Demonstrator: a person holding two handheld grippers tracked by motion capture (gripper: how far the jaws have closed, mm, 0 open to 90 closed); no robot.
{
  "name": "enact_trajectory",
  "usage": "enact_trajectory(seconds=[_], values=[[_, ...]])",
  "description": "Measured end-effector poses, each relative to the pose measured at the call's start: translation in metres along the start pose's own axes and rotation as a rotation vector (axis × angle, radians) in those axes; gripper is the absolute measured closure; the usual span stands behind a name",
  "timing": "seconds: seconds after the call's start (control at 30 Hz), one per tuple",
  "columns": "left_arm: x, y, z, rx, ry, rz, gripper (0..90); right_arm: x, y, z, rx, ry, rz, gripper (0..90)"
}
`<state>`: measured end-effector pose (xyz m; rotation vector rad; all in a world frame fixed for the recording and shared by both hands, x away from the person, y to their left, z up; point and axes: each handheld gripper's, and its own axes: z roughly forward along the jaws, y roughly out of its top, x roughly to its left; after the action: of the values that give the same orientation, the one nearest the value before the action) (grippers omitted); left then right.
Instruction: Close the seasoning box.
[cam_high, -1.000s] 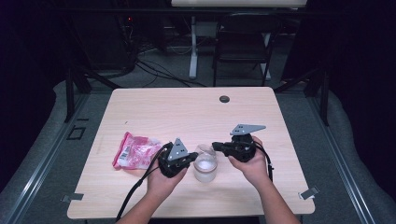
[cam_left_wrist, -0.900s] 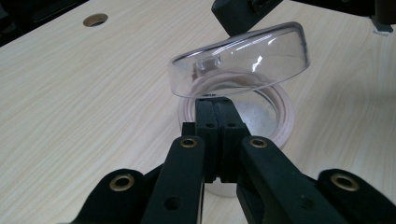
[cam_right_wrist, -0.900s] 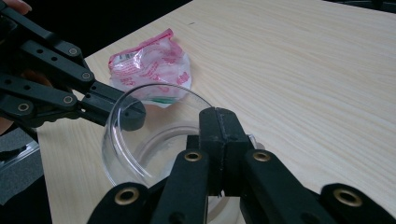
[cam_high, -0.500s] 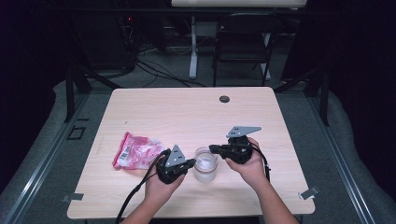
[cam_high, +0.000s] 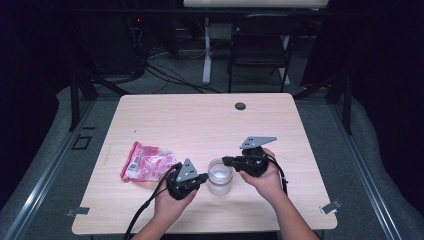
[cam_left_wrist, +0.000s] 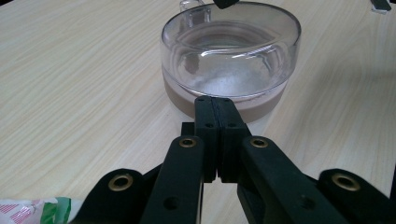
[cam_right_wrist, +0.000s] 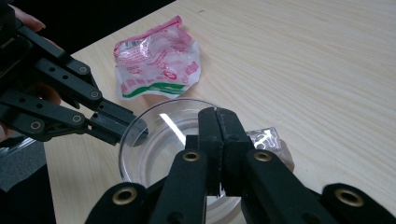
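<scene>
While both grippers flank it near the table's (cam_high: 150, 107) front edge, clear cup (cam_high: 220, 176); left gripper (cam_high: 204, 176) pressed together, empty; right gripper (cam_high: 225, 161) likewise; pink packet (cam_high: 147, 161) left.

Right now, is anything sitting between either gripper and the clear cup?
Nothing visible does. The left gripper has its shut jaws at the clear cup's near wall, and the right gripper reaches its rim from the other side. The pink bag lies off to the cup's left, clear of both.

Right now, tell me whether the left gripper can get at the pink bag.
Probably yes: the pink bag lies beside the left gripper on bare table, nothing between; but its shut jaws point at the clear cup.
</scene>
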<state>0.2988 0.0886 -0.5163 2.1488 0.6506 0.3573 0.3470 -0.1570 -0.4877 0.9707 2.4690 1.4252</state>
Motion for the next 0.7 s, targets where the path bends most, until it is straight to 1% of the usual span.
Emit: enact_trajectory(seconds=[0.13, 0.23, 0.4, 0.57, 0.7], values=[[0.0001, -0.0001, 0.0001, 0.002, 0.004, 0.006, 89.2, 0.0001, -0.0001, 0.0003, 0.000, -0.001, -0.001, 89.2], [0.0003, -0.0005, -0.0002, 0.013, 0.006, 0.014, 89.0, 0.0006, -0.0002, 0.0007, 0.001, -0.001, -0.002, 89.0], [0.0033, -0.0034, -0.0028, 0.014, 0.008, 0.004, 88.6, 0.0018, 0.0002, 0.0005, -0.002, -0.004, -0.010, 88.2], [0.0061, -0.0052, -0.0047, 0.018, 0.016, 0.006, 87.6, 0.0021, 0.0003, 0.0008, -0.002, -0.005, -0.013, 88.1], [0.0082, -0.0070, -0.0055, 0.015, 0.020, -0.003, 86.5, 0.0025, 0.0004, 0.0009, 0.002, -0.005, -0.015, 87.7]])
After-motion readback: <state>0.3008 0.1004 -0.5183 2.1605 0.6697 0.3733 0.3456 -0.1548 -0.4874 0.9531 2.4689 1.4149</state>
